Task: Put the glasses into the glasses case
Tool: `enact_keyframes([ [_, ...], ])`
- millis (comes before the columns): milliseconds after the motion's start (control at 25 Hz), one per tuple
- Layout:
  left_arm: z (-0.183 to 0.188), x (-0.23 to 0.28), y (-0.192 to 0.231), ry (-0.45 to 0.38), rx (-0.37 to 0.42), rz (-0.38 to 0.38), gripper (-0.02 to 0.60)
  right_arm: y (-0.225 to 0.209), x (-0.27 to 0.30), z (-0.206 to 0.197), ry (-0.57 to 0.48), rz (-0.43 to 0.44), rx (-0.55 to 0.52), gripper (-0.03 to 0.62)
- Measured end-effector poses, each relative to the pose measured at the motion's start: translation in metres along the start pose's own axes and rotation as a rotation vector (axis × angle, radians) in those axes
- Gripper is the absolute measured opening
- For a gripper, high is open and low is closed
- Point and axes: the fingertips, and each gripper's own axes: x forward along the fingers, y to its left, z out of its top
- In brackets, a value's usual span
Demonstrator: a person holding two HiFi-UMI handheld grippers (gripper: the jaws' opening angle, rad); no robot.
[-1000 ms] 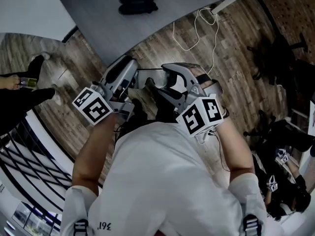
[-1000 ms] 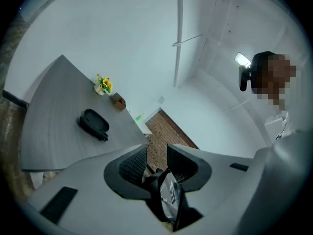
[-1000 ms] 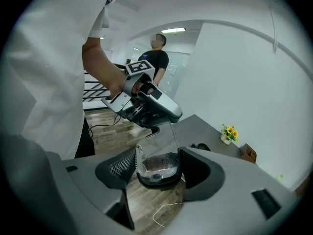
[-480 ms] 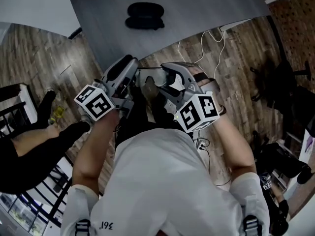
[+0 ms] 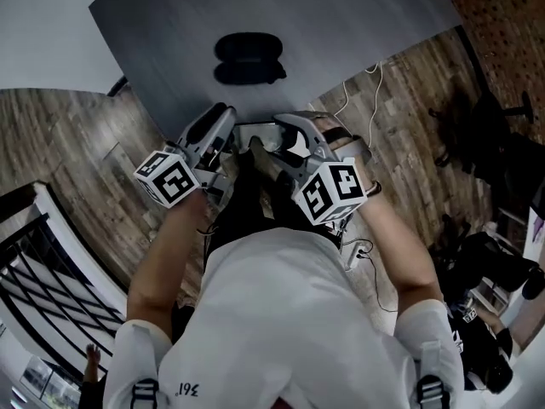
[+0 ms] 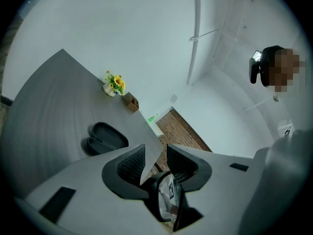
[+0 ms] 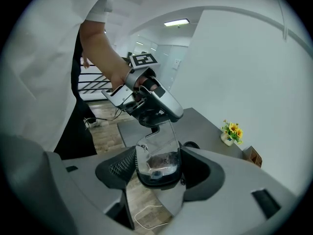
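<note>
- The glasses [image 5: 254, 131] sit in the air between my two grippers, by the near edge of the table [image 5: 358, 15]; the dark glasses case [image 5: 249, 59] lies open on it, apart from them
- My shirt [image 5: 281, 331] hem reads "361", mirrored
- My right gripper [image 7: 157, 153] stands wide, clamped on one lens; my left gripper [image 6: 155, 151] grips the other end

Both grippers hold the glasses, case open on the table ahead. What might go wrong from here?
Left gripper and right gripper clamp the same glasses, so hands drifting apart or twisting may bend them. The right jaws sit across a lens, which might slip or smudge. The case on the table is unheld and may slide when nudged.
</note>
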Motion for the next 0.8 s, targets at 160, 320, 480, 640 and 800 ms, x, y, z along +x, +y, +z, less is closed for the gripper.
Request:
enact_keyframes([
  [160, 0.013, 0.011, 0.026, 0.036, -0.009, -0.009, 0.137, -0.016, 0.026, -0.003, 0.036, 0.007, 0.029, 0.288],
  [320, 0.022, 0.024, 0.041, 0.056, -0.007, -0.017, 0.137, -0.029, 0.044, -0.010, 0.083, 0.020, 0.027, 0.288],
  [480, 0.028, 0.035, 0.058, 0.064, -0.014, -0.025, 0.132, -0.041, 0.062, -0.018, 0.106, 0.039, 0.035, 0.288],
  [640, 0.038, 0.050, 0.079, 0.086, 0.002, -0.022, 0.130, -0.059, 0.084, -0.027, 0.119, 0.035, 0.021, 0.288],
  [800, 0.045, 0.067, 0.099, 0.108, 0.007, -0.007, 0.132, -0.076, 0.103, -0.037, 0.133, 0.023, 0.013, 0.288],
])
